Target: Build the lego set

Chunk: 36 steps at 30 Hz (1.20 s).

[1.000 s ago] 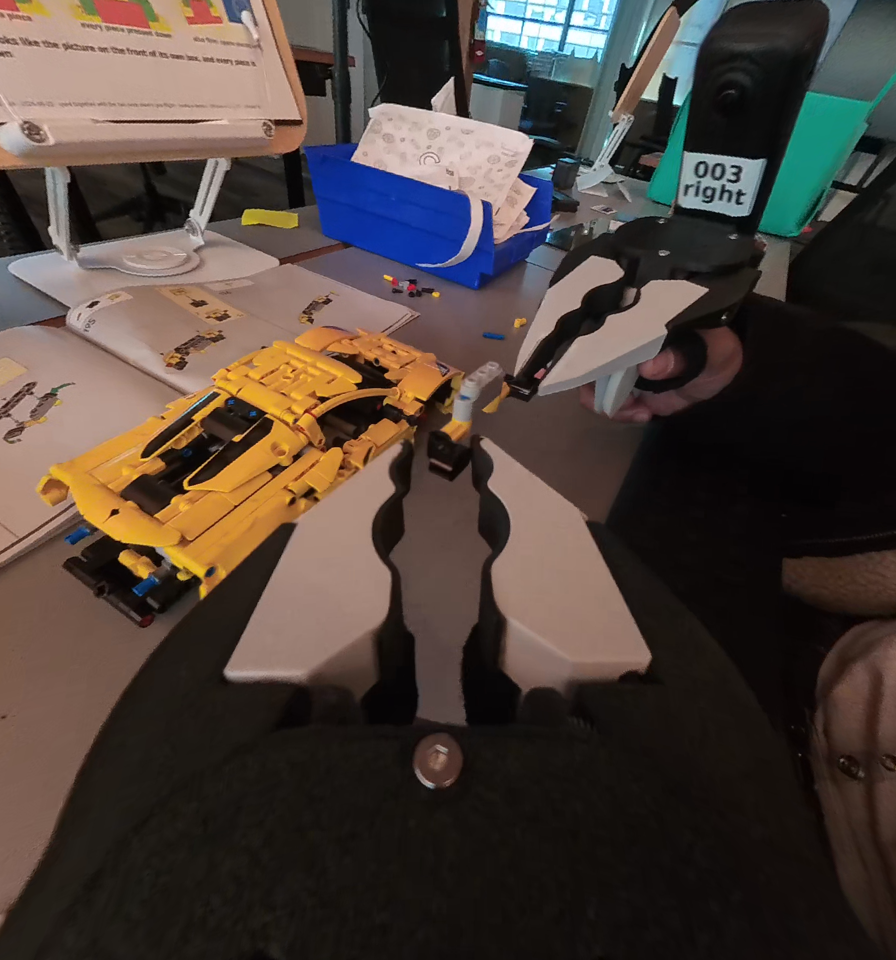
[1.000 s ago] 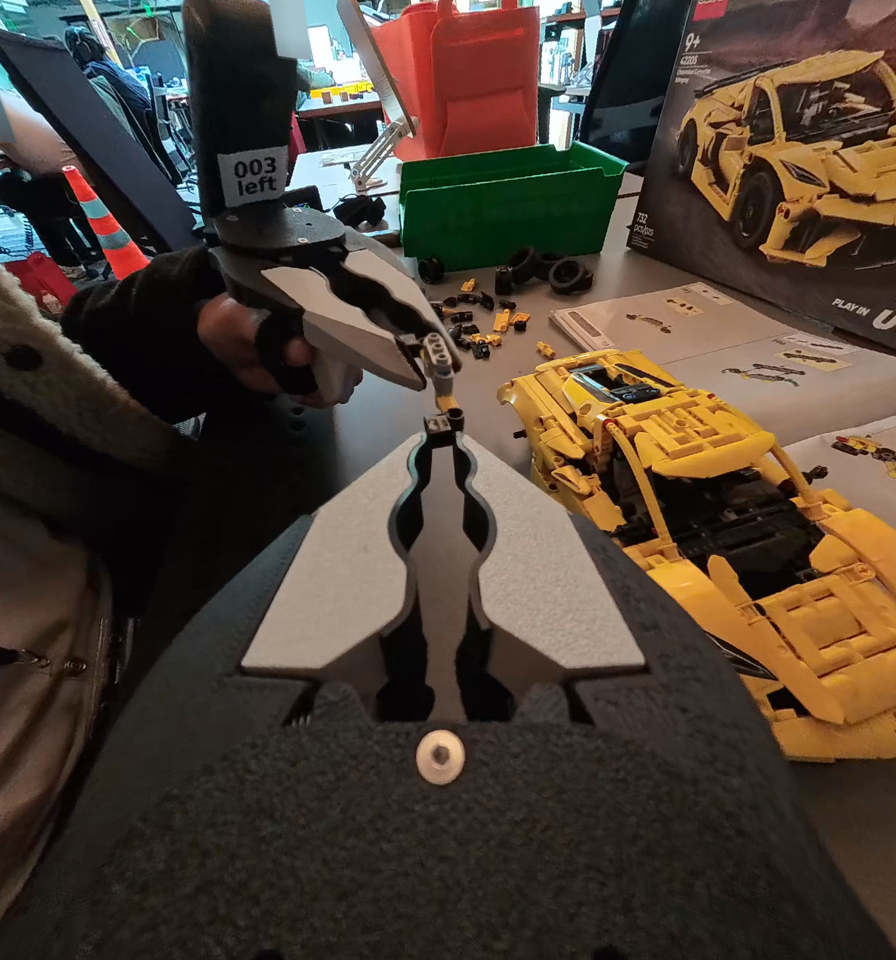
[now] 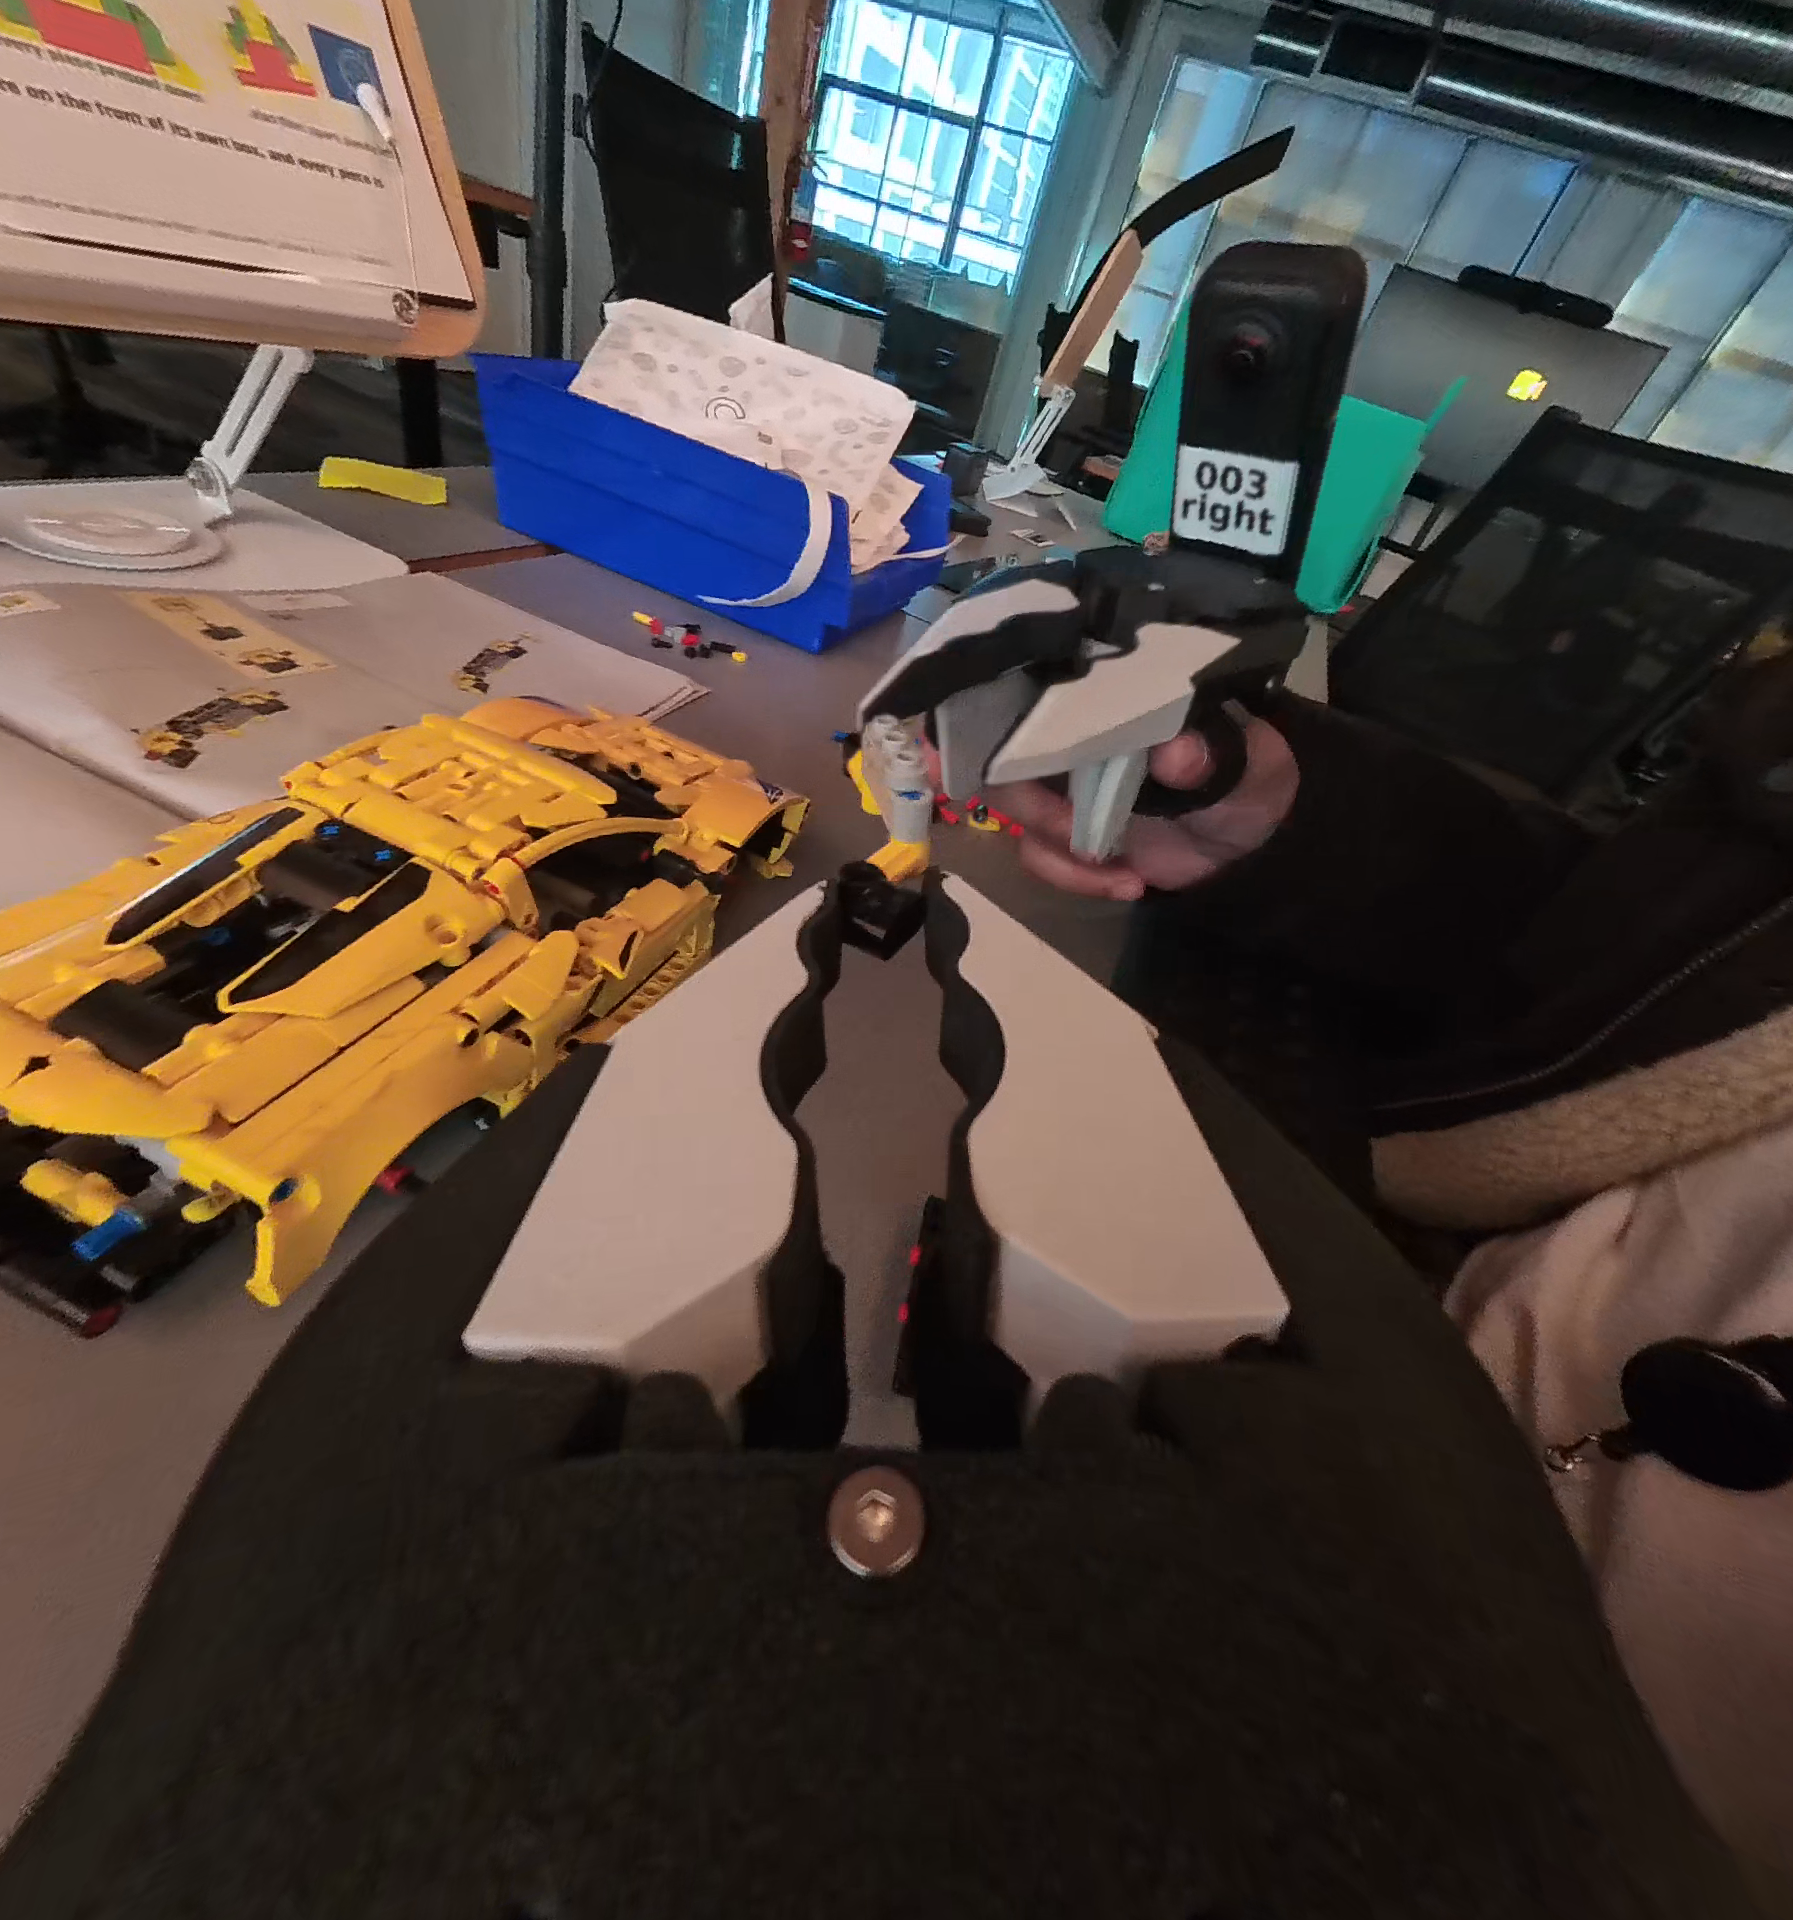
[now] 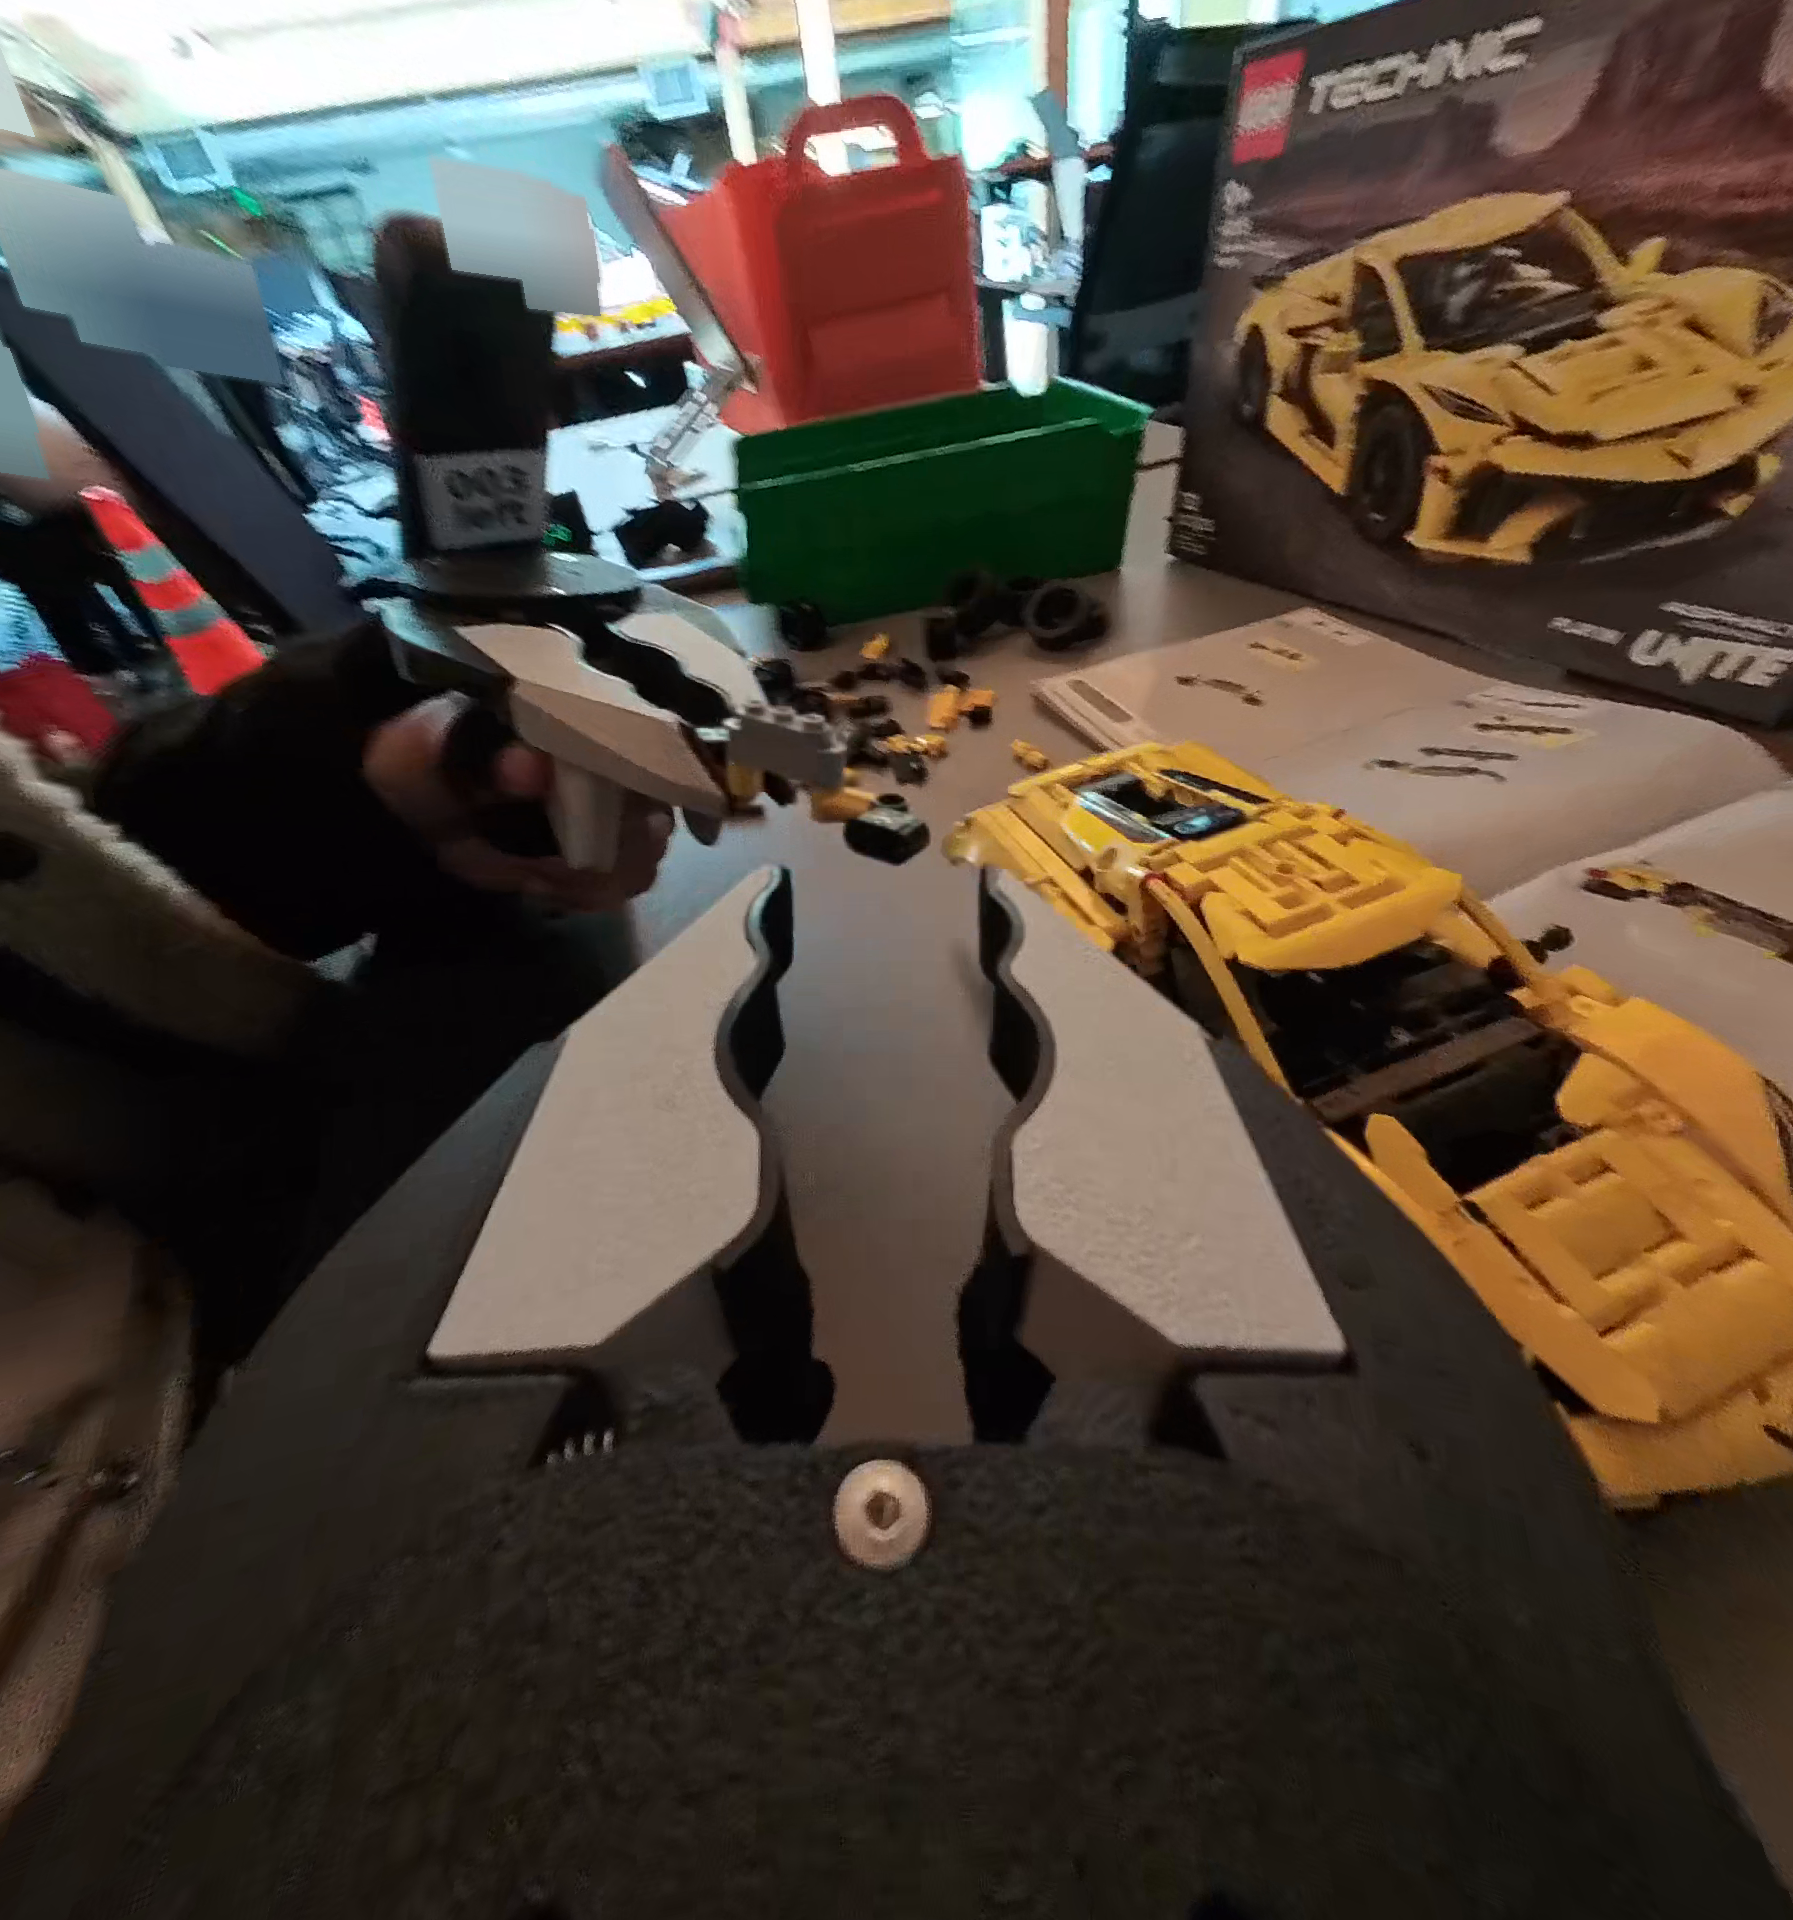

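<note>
Grey counter [image 4: 1318,717] carries the yellow car [image 4: 1391,997]; left tool [image 3: 876,904] pinches the small sub-assembly [image 3: 887,883] by its black end, right tool [image 4: 881,883] gapes empty; light, brittle joints, so grip the stiff block.

A grey table [image 4: 1162,613] holds a yellow car model [image 4: 1411,1049] at its middle. Open instruction booklets [image 4: 1391,717] lie just behind and beside the car. Beyond the car stand a green bin [image 4: 933,499] and the set's box [image 4: 1526,343], with black tyres [image 4: 1017,608] and small loose pieces [image 4: 902,707] between bin and car. On the car's other side sit a blue bin [image 3: 684,509] and a white stand [image 3: 175,530].
</note>
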Available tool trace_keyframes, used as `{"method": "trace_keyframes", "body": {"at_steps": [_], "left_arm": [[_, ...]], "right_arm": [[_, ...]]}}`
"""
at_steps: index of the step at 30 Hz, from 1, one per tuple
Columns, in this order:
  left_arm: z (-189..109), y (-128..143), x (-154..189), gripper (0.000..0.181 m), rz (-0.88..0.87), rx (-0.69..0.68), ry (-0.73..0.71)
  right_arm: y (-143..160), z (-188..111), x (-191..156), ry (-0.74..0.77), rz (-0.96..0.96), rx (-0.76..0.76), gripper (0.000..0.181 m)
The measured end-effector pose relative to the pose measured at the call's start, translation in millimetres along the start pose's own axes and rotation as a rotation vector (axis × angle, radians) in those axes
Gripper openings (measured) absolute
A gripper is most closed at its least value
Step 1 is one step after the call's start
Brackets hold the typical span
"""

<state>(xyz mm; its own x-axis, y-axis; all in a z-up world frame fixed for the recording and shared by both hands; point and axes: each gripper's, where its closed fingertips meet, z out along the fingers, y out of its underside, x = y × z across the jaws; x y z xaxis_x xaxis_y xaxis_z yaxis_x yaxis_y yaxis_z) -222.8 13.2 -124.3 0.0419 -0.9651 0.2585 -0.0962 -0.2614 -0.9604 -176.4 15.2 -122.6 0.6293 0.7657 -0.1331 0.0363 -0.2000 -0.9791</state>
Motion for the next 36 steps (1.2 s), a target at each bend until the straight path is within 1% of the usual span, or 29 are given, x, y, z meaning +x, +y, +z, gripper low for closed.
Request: {"method": "trace_keyframes", "body": {"at_steps": [1, 3, 5, 7, 8, 9, 10, 12, 14, 15, 17, 19, 21, 24, 26, 27, 30, 32, 34, 36], "left_arm": [[0.8, 0.6, 0.2, 0.015, 0.010, -0.004, -0.005], [2.7, 2.4, 3.0, 0.015, 0.023, -0.017, 0.000], [4.4, 3.0, 6.6, 0.015, 0.031, -0.019, 0.014], [5.8, 4.5, 11.7, 0.015, 0.033, -0.026, 0.040], [5.4, 4.5, 13.6, 0.015, 0.033, -0.024, 0.053], [4.0, 3.3, 18.9, 0.015, 0.022, -0.015, 0.096], [1.3, 0.2, 28.0, 0.015, -0.007, 0.005, 0.172], [-5.1, -5.3, 44.6, 0.015, -0.069, 0.030, 0.322], [-10.3, -5.9, 60.6, 0.015, -0.087, 0.018, 0.440], [-11.9, -6.8, 65.6, 0.014, -0.086, 0.017, 0.471], [-12.1, -6.4, 68.1, 0.014, -0.083, 0.013, 0.484], [-10.5, -4.9, 63.0, 0.015, -0.107, 0.004, 0.465], [-7.4, -2.8, 49.8, 0.016, -0.123, -0.003, 0.398], [-6.2, -4.2, 13.8, 0.029, -0.124, 0.021, 0.204], [-9.0, -6.8, -7.9, 0.033, -0.075, 0.041, 0.060], [-9.1, -7.9, -11.4, 0.033, -0.035, 0.043, 0.017], [-0.9, -7.7, -4.5, 0.033, 0.088, 0.013, -0.028], [4.7, -7.3, -0.2, 0.033, 0.170, -0.010, -0.057], [6.7, -9.8, 2.1, 0.033, 0.252, -0.013, -0.094], [9.7, -5.4, 7.6, 0.033, 0.312, -0.060, -0.093]], "right_arm": [[1.8, 2.9, 1.3, 0.017, 0.000, -0.011, 0.038], [2.2, 6.5, 2.1, 0.038, 0.007, -0.014, 0.037], [5.0, 9.4, -1.5, 0.028, 0.005, -0.032, 0.030], [7.0, 10.8, -5.7, 0.016, -0.006, -0.047, 0.016], [7.7, 10.5, -6.1, 0.017, -0.011, -0.053, 0.016], [6.2, 9.1, -9.8, -0.010, -0.008, -0.046, 0.016], [1.8, 6.7, -17.4, -0.066, 0.007, -0.022, 0.015], [-6.5, 1.1, -35.1, -0.209, 0.064, 0.018, 0.015], [-7.6, -2.9, -50.8, -0.340, 0.120, 0.016, 0.015], [-7.5, -4.3, -56.3, -0.382, 0.141, 0.012, 0.015], [-8.6, -5.3, -58.7, -0.408, 0.162, 0.018, 0.015], [-6.5, -3.8, -54.9, -0.384, 0.158, 0.008, 0.015], [-3.6, -0.4, -45.8, -0.322, 0.146, -0.002, 0.015], [1.5, 3.6, -17.7, -0.145, 0.128, -0.018, 0.015], [3.2, 2.8, -3.9, -0.049, 0.096, -0.027, 0.015], [3.5, 2.5, 1.1, -0.007, 0.071, -0.031, 0.015], [6.3, 3.9, 4.5, 0.074, -0.050, -0.064, 0.015], [6.4, 5.2, 1.4, 0.100, -0.133, -0.076, 0.015], [6.6, 6.5, -4.2, 0.091, -0.184, -0.082, 0.015], [7.3, 7.4, -9.5, 0.071, -0.211, -0.087, 0.015]]}}
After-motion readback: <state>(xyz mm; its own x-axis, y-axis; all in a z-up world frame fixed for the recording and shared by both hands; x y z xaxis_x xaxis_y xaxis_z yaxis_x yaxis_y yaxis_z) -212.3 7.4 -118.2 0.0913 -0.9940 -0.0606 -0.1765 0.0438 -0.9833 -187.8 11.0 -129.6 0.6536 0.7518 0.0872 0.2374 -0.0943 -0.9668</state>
